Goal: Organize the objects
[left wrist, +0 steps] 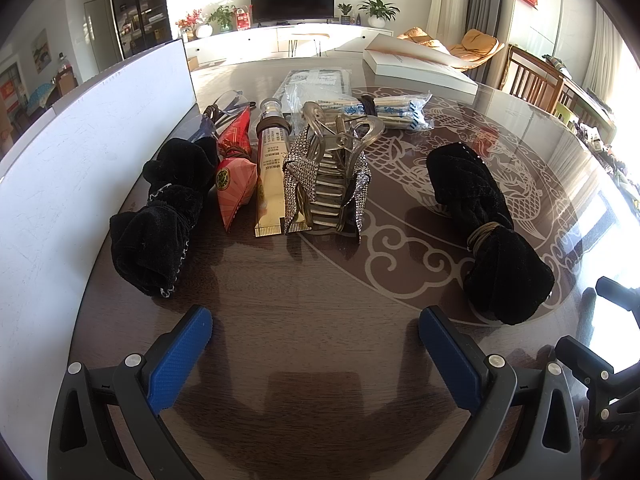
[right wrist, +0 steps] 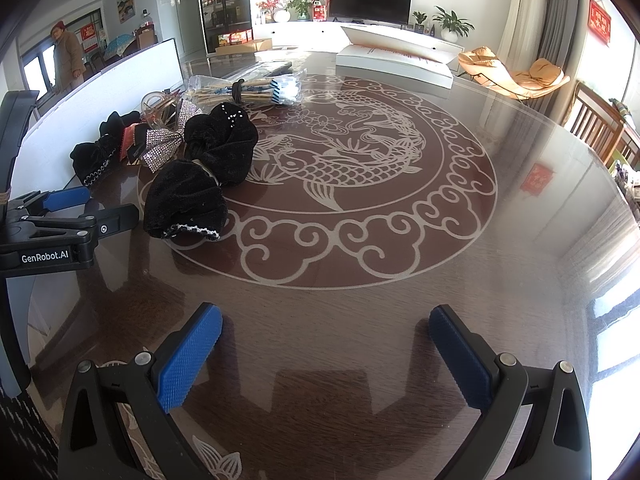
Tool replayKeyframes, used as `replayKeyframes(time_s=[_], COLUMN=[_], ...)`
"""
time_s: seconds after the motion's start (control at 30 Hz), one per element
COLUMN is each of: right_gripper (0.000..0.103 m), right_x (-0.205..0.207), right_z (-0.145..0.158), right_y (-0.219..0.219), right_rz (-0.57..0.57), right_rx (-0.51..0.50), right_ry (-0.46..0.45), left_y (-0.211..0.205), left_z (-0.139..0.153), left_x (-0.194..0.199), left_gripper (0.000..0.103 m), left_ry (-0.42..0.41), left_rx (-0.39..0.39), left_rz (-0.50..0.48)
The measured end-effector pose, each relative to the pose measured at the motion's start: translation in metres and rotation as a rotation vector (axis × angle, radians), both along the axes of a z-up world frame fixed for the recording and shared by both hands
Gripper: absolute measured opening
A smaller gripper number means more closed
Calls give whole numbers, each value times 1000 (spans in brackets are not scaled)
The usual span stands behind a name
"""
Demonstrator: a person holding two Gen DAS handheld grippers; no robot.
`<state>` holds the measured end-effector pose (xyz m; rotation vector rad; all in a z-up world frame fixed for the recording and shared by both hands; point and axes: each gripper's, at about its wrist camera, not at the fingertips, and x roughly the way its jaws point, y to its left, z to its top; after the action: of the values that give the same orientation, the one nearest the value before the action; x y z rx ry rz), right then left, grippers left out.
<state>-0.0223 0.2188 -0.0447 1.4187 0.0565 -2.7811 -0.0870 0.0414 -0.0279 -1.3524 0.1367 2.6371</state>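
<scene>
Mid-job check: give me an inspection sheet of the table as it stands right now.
Surface: glossy dark wooden round table with a pale fish pattern, sun glare.
Job's things: row beside the white board: black velvet scrunchie, red paper packet, gold tube, clear claw clip on a rhinestone bow. Second black velvet scrunchie with tan band lies apart, to the right.
Clutter: bundle of wrapped chopsticks, white flat box.
Grippers: left tongs open, empty; right tongs open, empty.
Cables: nothing seen.
Surroundings: television, potted plants, orange lounge chair, a person by the far window.
</scene>
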Motion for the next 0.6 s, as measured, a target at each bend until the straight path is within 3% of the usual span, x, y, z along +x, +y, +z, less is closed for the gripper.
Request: replayKeyframes(time_s=[0.43,0.6], right_gripper=[103,103], right_x=[0,-1], right_z=[0,-1], right_y=[0,0], right_rz=[1,4], right_rx=[-4,-8], right_ry=[-1,-2], left_y=[0,-5], left_z=[0,2], left_x=[0,20], left_gripper=[103,103], left_ry=[0,-116], left_rx=[0,-28], left_rz=[0,-85])
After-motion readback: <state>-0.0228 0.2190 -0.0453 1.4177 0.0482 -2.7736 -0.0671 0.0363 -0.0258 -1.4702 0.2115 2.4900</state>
